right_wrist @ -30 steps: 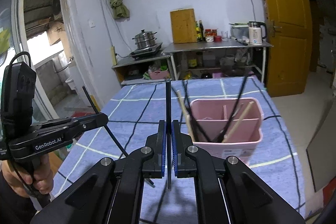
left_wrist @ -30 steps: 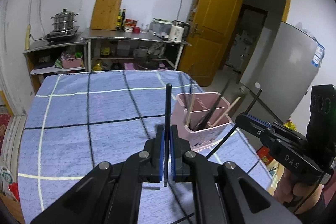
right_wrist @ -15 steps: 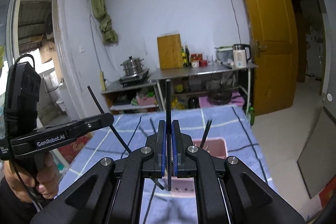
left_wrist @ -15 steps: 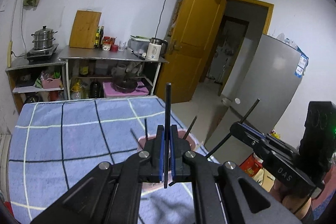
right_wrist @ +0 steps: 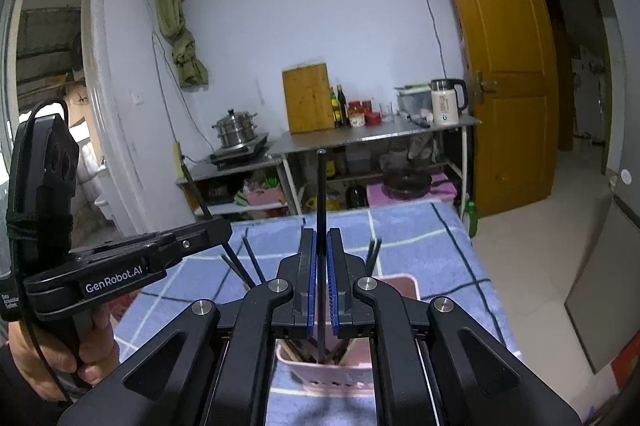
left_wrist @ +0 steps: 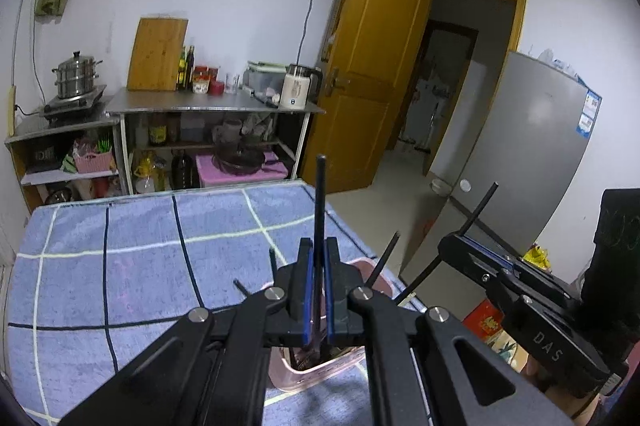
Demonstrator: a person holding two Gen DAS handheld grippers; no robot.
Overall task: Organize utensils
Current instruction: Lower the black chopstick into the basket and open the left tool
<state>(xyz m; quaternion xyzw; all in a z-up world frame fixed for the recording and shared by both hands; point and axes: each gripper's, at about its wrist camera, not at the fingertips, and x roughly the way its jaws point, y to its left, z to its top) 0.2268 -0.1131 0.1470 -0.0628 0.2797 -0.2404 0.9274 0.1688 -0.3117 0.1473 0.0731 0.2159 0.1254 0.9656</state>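
left wrist view: the left claw [left_wrist: 316, 290] pinches a black chopstick [left_wrist: 320, 202] upright over the pink utensil holder [left_wrist: 320, 372] on the blue checked worktop [left_wrist: 120, 266]; the right claw [left_wrist: 460, 246] is at the right, gripping another.

right wrist view: the right claw [right_wrist: 321, 278] pinches its black chopstick [right_wrist: 320, 194] above the holder [right_wrist: 324, 372]; the left claw [right_wrist: 216, 226] holds its stick at the left.

Black chopsticks [left_wrist: 320, 194] [right_wrist: 320, 186] upright over pink holder [right_wrist: 328, 370], others inside.
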